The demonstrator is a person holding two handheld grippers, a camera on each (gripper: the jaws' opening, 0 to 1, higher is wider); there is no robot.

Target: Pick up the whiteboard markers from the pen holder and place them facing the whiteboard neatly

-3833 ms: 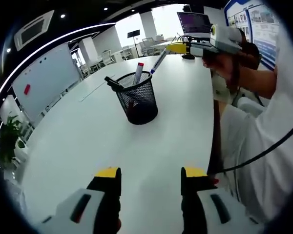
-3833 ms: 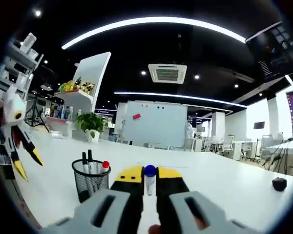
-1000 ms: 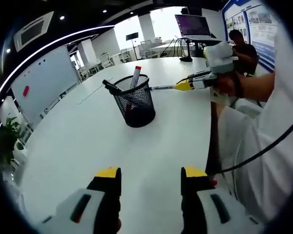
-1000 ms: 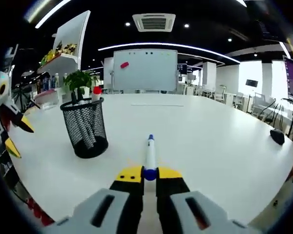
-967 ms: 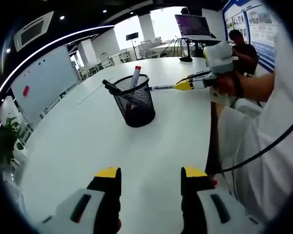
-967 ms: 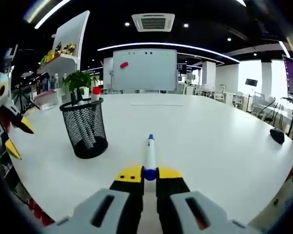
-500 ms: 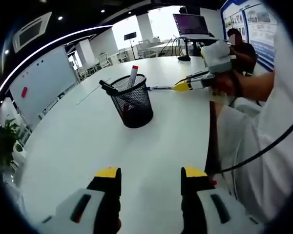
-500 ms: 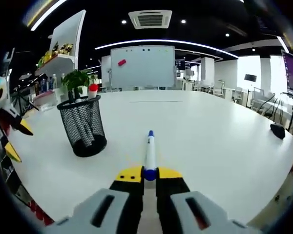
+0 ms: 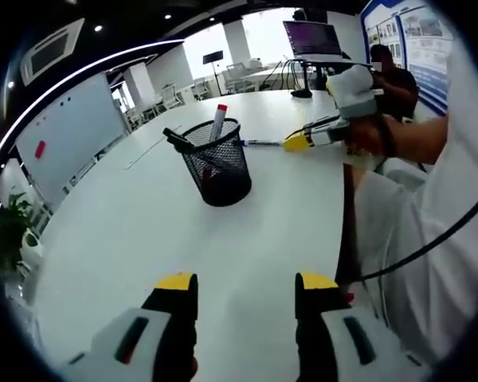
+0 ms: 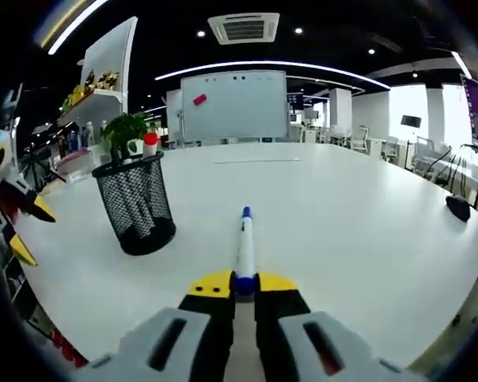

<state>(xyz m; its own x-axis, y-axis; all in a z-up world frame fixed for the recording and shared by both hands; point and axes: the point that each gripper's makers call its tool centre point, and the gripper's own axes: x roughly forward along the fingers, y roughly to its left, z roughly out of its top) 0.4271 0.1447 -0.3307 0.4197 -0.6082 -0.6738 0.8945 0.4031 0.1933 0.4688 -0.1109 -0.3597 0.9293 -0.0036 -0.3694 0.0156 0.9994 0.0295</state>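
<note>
Right now, right gripper pinches blue-capped marker.

The right tongs are coming down from high above the mesh pen holder and levelling out, so the blue-capped whiteboard marker clamped between them is now pointing flat over the worktop toward the far whiteboard.

Left tongs, jaws apart and holding nothing, hang over a white counter. Ahead stands a black mesh pen holder with a red-capped marker inside. From the right, right tongs grip a blue-tipped marker just beside the holder.
</note>
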